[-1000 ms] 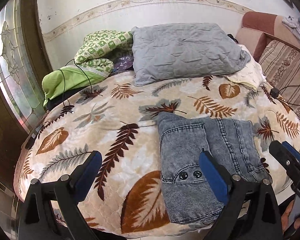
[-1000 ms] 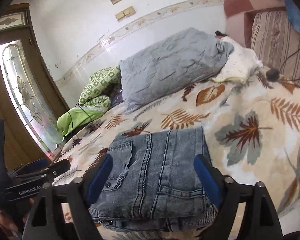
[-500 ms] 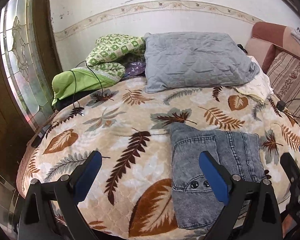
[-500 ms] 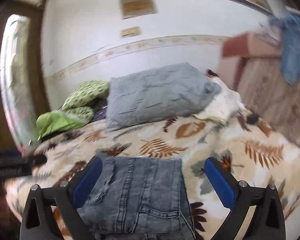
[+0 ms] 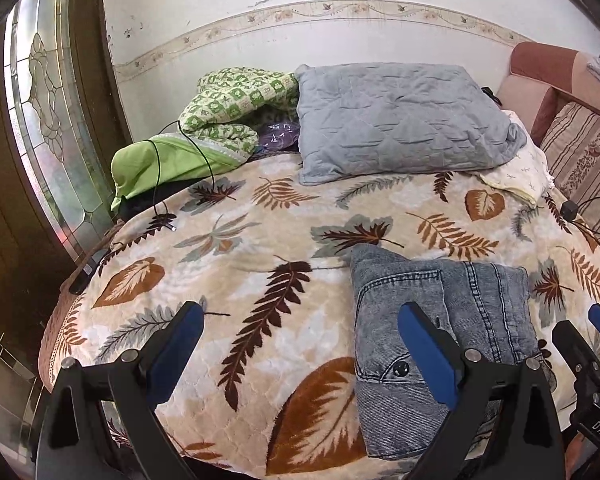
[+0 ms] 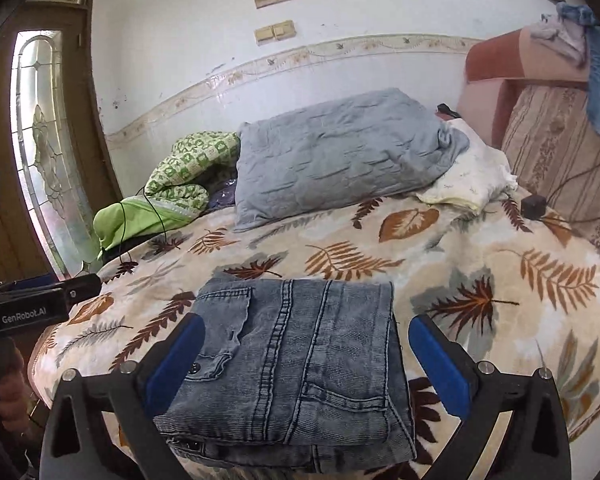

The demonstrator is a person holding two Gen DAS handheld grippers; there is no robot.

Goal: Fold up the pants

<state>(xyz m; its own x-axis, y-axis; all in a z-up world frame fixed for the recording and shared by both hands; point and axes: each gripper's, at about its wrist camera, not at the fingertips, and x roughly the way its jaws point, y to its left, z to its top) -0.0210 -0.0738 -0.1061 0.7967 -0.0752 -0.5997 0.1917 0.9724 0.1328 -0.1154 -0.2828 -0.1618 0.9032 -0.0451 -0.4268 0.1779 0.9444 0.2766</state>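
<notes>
- Lying lower centre: folded grey-blue stonewashed denim pants [image 6: 296, 364], stitched seams, on plush leaf-print blanket [image 6: 500, 264].
- Right gripper [image 6: 308, 364]: blue pads spread wide, having just opened, touching nothing.
- Left gripper [image 5: 300, 348]: parted, empty.

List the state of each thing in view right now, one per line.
jeans: folded into a compact stack, lying flat near the bed's front edge, not held.
left gripper: jaws open, empty.
right gripper: jaws wide open after just opening, above the jeans without pressing them.
grey pillow: lying at the head of the bed.
green blanket: bunched up beside the pillow.
</notes>
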